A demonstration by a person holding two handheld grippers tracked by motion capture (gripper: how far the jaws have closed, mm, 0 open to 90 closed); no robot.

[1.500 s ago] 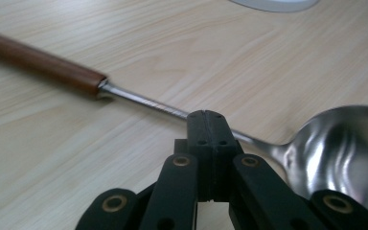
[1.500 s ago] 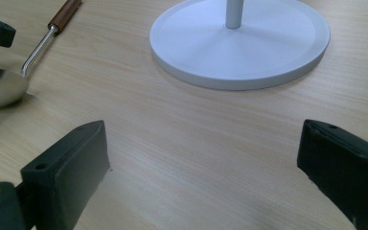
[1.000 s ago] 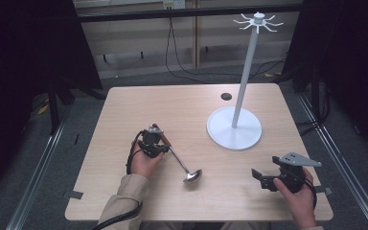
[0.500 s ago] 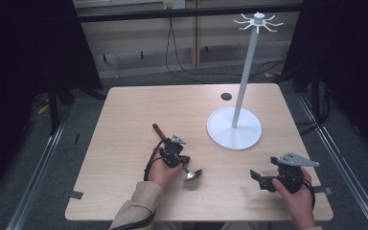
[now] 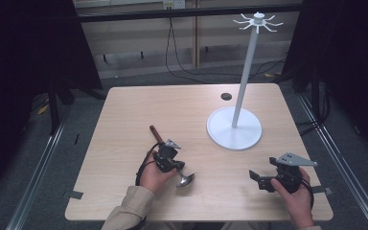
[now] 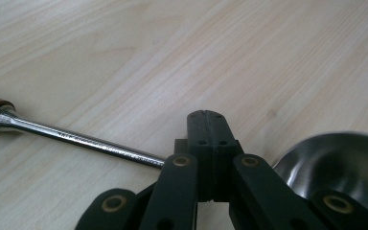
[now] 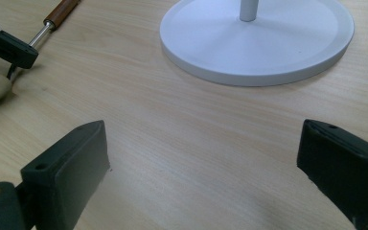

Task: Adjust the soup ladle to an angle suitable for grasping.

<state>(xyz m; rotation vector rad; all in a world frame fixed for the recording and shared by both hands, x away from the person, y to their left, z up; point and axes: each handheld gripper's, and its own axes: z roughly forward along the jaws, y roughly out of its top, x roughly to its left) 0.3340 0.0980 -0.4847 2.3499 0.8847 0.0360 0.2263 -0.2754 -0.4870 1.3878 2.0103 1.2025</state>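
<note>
1. The ladle is the thing being handled: a polished steel bowl, a thin shiny shaft and a brown wooden grip at the far end. It lies flat on the desk near the front edge, left of centre, its bowl toward the front edge and its wooden end pointing away toward the far left corner.
2. In the left gripper view the steel shaft runs in from the left and passes behind the closed jaws, and the rounded bowl sits at the lower right.
3. The left tool is clenched: its black jaws meet with no gap between them, just above the shaft beside the bowl. Whether the shaft is actually pinched between them I cannot tell.
4. The person's left hand wraps the tool from the front edge, a tan sleeve behind it.
5. The right tool is released, its jaws standing wide apart over bare wood near the front right corner, pointing toward the ladle.
6. The right hand holds it low, close to the front edge, well apart from the ladle.
7. A white stand with a round base, tall pole and hooked crown rises at the right of the desk's centre.
8. The desk is pale wood with a small dark round hole near its far edge; beyond it are dark curtains and trailing cables on a grey floor.
</note>
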